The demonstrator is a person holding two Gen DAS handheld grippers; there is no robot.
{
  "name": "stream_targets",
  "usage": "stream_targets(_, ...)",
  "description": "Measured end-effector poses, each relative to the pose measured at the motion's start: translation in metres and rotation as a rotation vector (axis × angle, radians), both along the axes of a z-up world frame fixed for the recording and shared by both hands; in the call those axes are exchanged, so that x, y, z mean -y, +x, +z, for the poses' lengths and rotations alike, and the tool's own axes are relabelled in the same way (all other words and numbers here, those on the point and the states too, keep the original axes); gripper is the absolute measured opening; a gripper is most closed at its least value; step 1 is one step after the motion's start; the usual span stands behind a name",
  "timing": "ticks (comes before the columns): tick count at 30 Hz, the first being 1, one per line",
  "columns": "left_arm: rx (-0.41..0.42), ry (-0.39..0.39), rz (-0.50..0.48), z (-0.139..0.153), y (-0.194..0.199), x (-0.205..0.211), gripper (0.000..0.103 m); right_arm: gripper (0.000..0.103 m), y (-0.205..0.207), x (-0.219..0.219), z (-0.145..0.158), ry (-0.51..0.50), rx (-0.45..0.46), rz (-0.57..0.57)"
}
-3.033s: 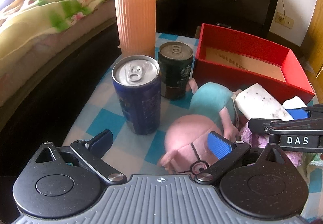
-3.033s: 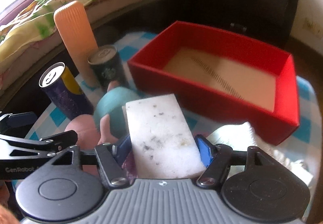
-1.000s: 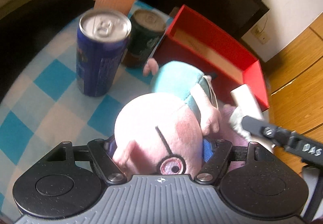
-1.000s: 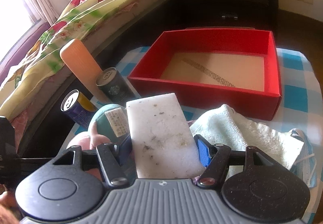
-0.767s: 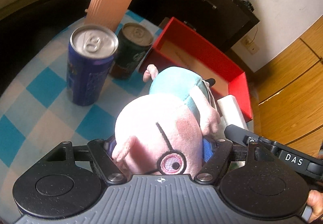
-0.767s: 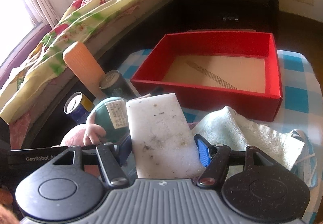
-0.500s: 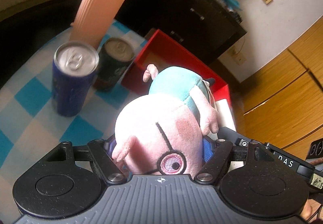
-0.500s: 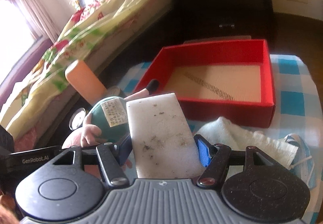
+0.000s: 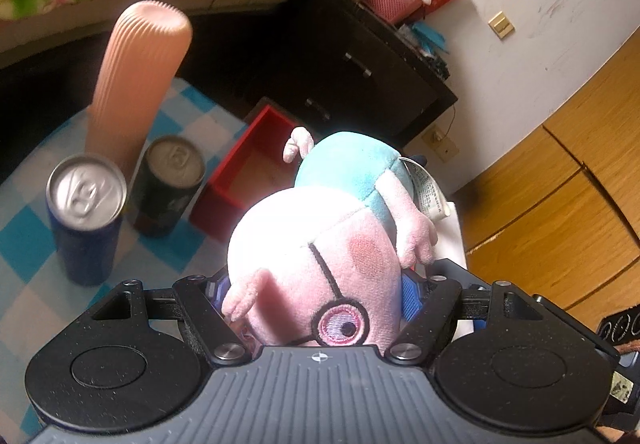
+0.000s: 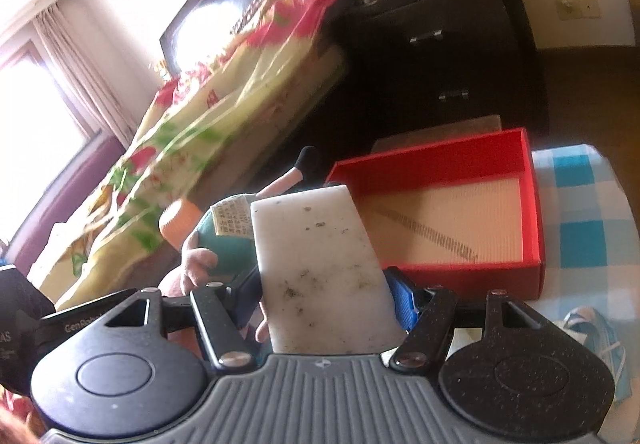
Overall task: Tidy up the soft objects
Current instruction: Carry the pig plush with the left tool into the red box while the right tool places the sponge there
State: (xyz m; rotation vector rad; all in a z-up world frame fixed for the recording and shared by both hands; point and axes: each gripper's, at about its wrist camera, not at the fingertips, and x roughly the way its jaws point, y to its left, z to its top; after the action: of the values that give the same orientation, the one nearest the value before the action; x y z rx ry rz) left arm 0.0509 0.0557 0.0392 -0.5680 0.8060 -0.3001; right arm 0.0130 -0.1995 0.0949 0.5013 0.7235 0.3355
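Observation:
My left gripper [image 9: 314, 294] is shut on a pink pig plush toy [image 9: 320, 264] with a teal dress, held up in the air above the checked table. My right gripper [image 10: 326, 300] is shut on a white speckled sponge [image 10: 320, 272], also lifted. The plush shows in the right wrist view [image 10: 224, 244] just left of the sponge. The open red box [image 10: 448, 212] with a beige floor lies ahead of both grippers; part of it shows in the left wrist view [image 9: 240, 180] behind the plush.
A blue can [image 9: 86, 216], a dark can [image 9: 168, 184] and a tall ribbed peach bottle [image 9: 136, 84] stand at the left of the blue-checked table [image 9: 24, 244]. A face mask [image 10: 600, 332] lies at the right. A bed [image 10: 192, 148] and dark dresser [image 10: 452, 56] stand behind.
Both grippers have risen, carrying the plush and the sponge higher above the table and closer to the red box. Three seconds ago the left gripper was open beside the plush; now it grips it.

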Motion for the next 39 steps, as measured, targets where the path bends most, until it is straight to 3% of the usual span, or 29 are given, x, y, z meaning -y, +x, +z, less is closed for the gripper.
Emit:
stream_targets(20,0.103,0.005,-0.017,0.021,0.068,0.053,0.073,0.044,0.047,0.031,0.014,0.072,0.083,-0.132)
stream_targets(34,0.099,0.05,0.008,0.007,0.1,0.067,0.073,0.044,0.075,0.046,0.002,0.037,0.057,-0.186)
stream_targets(39,0.074,0.071,0.02,-0.011,0.119,0.063,0.066,0.044,0.094,0.041,-0.016,0.013,0.036,-0.18)
